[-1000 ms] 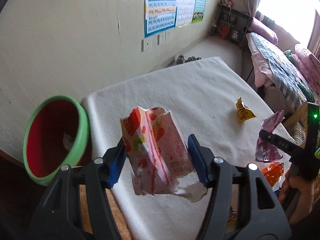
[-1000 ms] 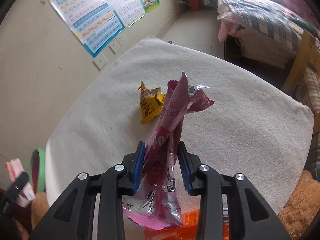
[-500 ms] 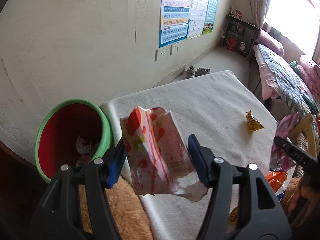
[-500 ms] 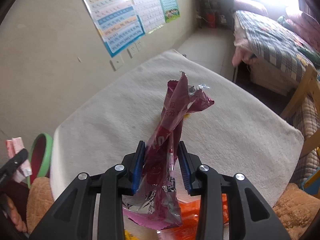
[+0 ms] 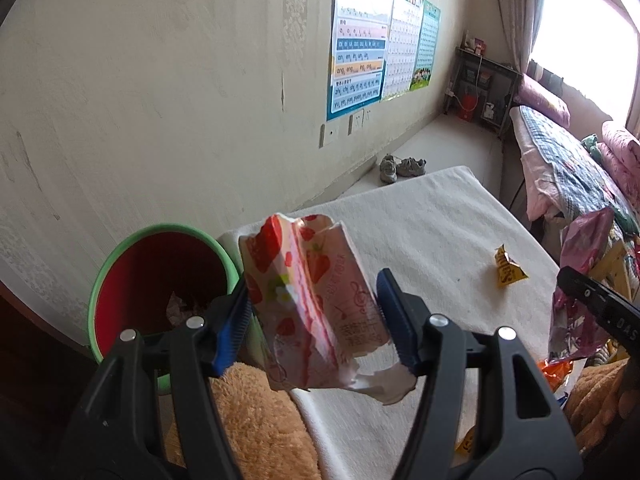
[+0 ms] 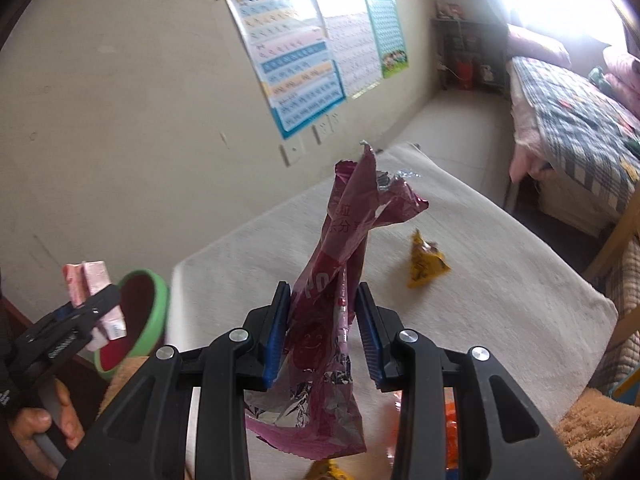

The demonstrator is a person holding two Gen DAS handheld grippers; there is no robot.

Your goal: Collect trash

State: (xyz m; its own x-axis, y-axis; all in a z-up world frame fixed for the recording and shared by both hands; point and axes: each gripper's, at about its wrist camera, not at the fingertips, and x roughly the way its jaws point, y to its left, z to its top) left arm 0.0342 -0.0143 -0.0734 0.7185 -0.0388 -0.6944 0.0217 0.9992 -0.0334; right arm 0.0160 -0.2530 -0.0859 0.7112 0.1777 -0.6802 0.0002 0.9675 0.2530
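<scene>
Both grippers are loaded. The left gripper (image 5: 314, 312) pinches a pink strawberry-print carton (image 5: 308, 304) between its blue pads, the carton upright and crumpled, a torn white flap hanging below. The right gripper (image 6: 322, 332) is clamped on a crinkled magenta foil wrapper (image 6: 340, 280) that stands up between its fingers.

The bin (image 5: 160, 280), red inside with a green rim, sits on the floor at the near left corner of the table; some paper scraps already lie in its bottom. The carton hangs just right of the bin's rim, not yet over the opening. Judgement: two pieces are picked up but neither is dropped in, so the task is partly done.

Still to collect: a yellow wrapper (image 5: 508, 270) lying on the cloth toward the right, and an orange wrapper (image 5: 554, 370) at the near right edge (partly hidden; more scraps may lie beside it).

The surface is a table under a white cloth (image 5: 420, 232). Beyond it are a plaster wall with learning charts (image 5: 360, 52), shoes (image 5: 400, 166) on the floor, and a bed (image 5: 568, 168) by a bright window at the far right.
</scene>
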